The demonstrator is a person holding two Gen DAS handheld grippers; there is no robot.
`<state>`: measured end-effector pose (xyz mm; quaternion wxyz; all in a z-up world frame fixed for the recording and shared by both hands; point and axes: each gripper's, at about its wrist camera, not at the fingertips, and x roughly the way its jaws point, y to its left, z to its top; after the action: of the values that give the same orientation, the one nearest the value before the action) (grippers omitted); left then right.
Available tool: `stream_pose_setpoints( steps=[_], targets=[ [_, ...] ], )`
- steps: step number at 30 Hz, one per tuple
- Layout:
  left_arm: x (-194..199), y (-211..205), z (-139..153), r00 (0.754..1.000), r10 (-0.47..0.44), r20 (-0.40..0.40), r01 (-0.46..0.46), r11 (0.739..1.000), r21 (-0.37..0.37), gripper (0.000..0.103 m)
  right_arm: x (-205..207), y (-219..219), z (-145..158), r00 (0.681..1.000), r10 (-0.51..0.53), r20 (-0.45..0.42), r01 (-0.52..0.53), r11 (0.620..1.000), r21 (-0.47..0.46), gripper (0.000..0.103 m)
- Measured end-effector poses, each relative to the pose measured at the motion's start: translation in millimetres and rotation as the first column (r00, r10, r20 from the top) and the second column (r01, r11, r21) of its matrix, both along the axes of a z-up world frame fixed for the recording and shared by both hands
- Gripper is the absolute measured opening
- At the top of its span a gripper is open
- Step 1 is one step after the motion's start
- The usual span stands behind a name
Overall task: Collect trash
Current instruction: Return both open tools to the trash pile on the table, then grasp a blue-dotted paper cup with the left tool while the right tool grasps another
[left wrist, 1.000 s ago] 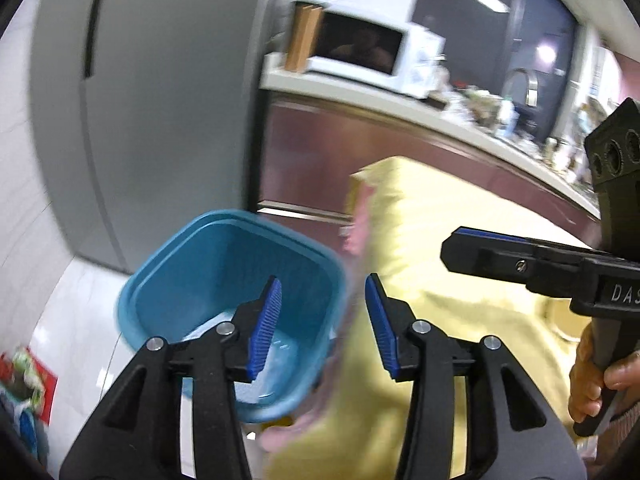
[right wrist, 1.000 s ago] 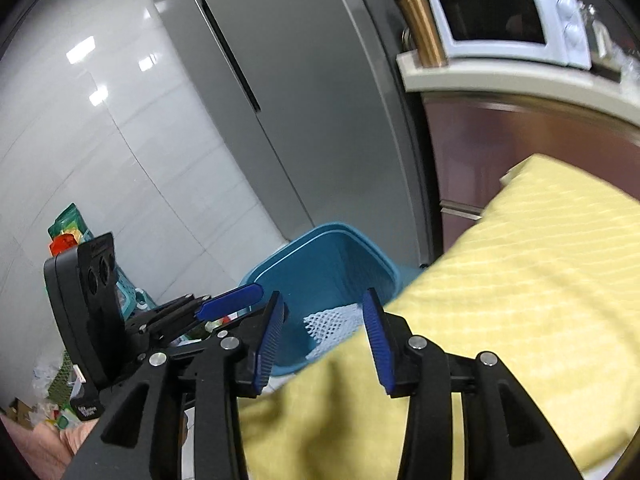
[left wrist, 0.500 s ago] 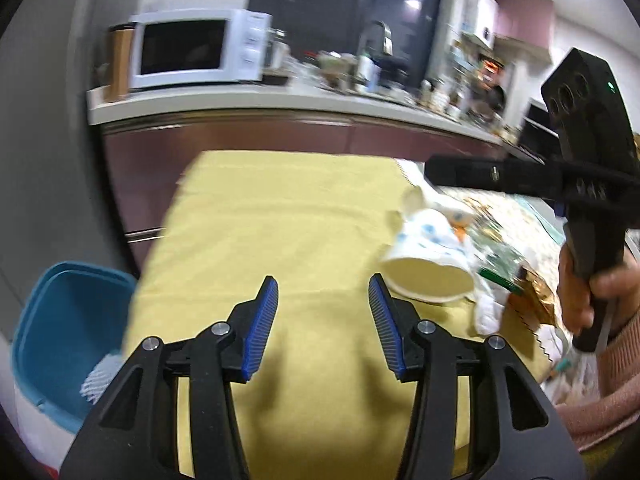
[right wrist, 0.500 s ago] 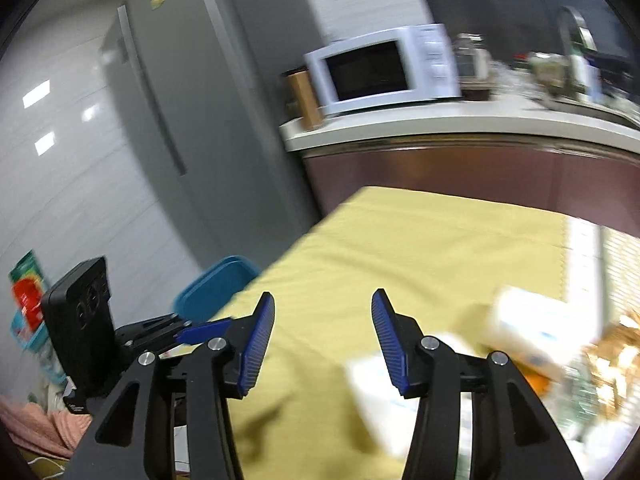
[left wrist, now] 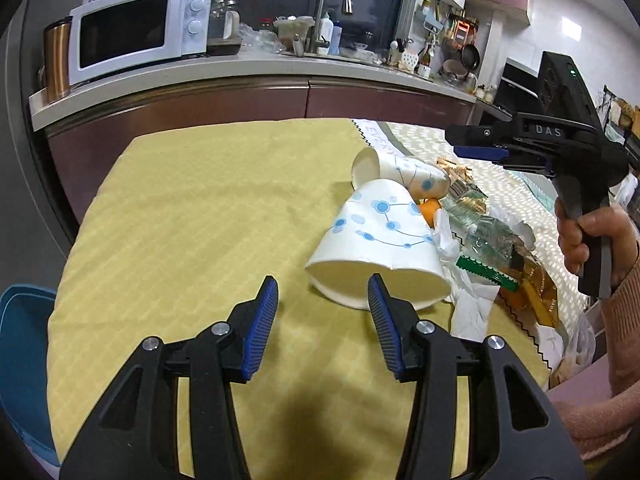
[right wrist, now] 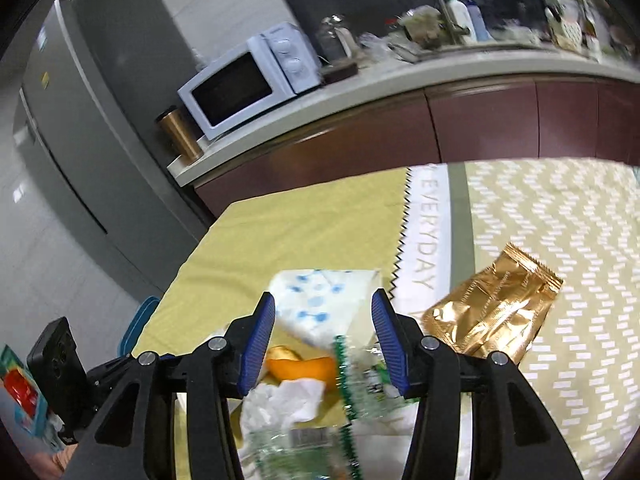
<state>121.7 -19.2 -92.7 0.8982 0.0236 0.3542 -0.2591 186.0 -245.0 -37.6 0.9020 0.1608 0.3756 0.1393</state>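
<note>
Right gripper [left wrist: 480, 151] marked "DAS", placemat [right wrist: 428, 248] reading "EVERYDAY", perhaps cropped

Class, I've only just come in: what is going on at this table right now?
A person is clearing trash with a hand-held gripper in each hand. The left gripper is open and empty, just short of a tipped paper cup on the yellow cloth. The right gripper, also empty, hangs over orange peel, crumpled tissue and wrappers, beside a gold packet. Nothing is picked up yet; a blue bin sits beside the table.

White microwave [left wrist: 138, 30] on grey counter [left wrist: 256, 70], copper tumbler [left wrist: 58, 60] beside it, grey fridge [right wrist: 84, 120], yellow tablecloth [left wrist: 192, 208]
</note>
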Motion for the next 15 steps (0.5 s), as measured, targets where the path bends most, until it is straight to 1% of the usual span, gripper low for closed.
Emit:
stream_pose_setpoints(
  steps=[2,6,9,11,13,14,15],
  targets=[
    [4,-1,-3,1.0,-0.002,-0.01,0.002,1.0,0.006,0.045,5,-1,-5,1.0,-0.002,-0.019,0.002,1.0,0.02,0.048],
    [15,-1,-7,0.998,-0.004,-0.058,0.004,1.0,0.0,0.045,16,0,-18,0.998,0.018,-0.065,-0.013,0.997,0.074,0.048],
    [19,-2,-5,0.998,-0.007,-0.064,0.007,1.0,-0.003,0.045,24,1,-24,0.995,0.037,-0.093,-0.027,0.994,0.106,0.048],
    [21,-5,-4,0.998,-0.009,-0.063,0.009,1.0,0.0,0.043,28,3,-26,0.993,0.055,-0.105,-0.041,0.991,0.126,0.048],
    [25,-8,-4,0.997,-0.017,-0.069,0.017,1.0,-0.003,0.034,31,3,-29,0.992,0.064,-0.112,-0.048,0.989,0.141,0.047],
    [26,-9,-3,0.997,-0.02,-0.072,0.019,1.0,-0.005,0.033,31,4,-29,0.991,0.068,-0.112,-0.052,0.988,0.144,0.044],
    [27,-9,-3,0.997,-0.02,-0.075,0.02,1.0,-0.008,0.032,31,4,-29,0.991,0.071,-0.111,-0.055,0.988,0.144,0.04]
  ],
)
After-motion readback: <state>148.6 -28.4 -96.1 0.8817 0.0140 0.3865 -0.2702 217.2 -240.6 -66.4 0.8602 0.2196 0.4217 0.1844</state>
